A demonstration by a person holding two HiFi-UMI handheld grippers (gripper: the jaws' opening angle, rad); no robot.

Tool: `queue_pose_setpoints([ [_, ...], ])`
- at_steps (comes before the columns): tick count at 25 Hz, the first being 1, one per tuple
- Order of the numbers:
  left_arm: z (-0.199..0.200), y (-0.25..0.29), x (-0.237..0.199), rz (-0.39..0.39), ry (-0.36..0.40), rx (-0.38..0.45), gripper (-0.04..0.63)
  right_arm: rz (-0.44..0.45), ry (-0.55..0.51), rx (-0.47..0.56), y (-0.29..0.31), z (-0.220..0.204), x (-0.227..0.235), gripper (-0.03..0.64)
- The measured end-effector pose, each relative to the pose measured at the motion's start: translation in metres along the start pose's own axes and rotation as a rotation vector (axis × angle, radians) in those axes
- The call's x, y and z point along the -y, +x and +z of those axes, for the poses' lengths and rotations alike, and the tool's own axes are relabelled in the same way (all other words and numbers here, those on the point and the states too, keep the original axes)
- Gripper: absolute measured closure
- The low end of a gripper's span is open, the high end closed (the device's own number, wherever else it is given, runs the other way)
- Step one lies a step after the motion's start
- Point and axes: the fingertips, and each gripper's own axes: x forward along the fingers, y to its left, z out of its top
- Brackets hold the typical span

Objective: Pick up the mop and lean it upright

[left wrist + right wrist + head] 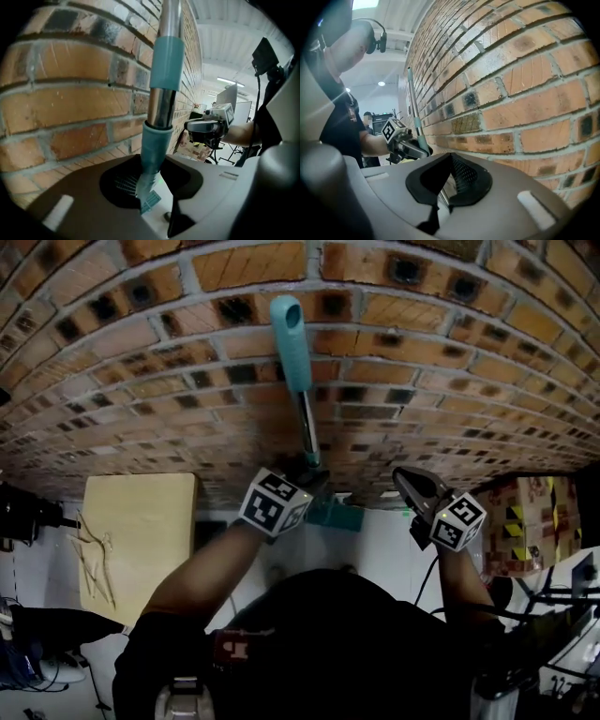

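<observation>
Reaching forward with both forearms: left tongs [307, 471] clamped on mop [292, 343] shaft, mop upright beside brick wall [469, 381], grip end at 12 o'clock. Right tongs [411, 486] at 3 o'clock, pressed together, empty.

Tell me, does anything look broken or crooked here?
Nothing stands out. The mop handle stands nearly upright close to the brick wall, gripped by the left tongs. The right tongs are shut and empty.

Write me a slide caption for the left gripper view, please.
Left gripper clamped on the teal collar of the mop handle, the shaft rising beside the brick wall.
</observation>
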Motion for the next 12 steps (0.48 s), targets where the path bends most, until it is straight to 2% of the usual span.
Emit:
queue_pose_setpoints([
  [12, 0.114, -0.066, 0.028, -0.048, 0.075, 0.036, 0.466, 0.009, -0.088, 0.116, -0.017, 0.073, -0.011, 0.603],
])
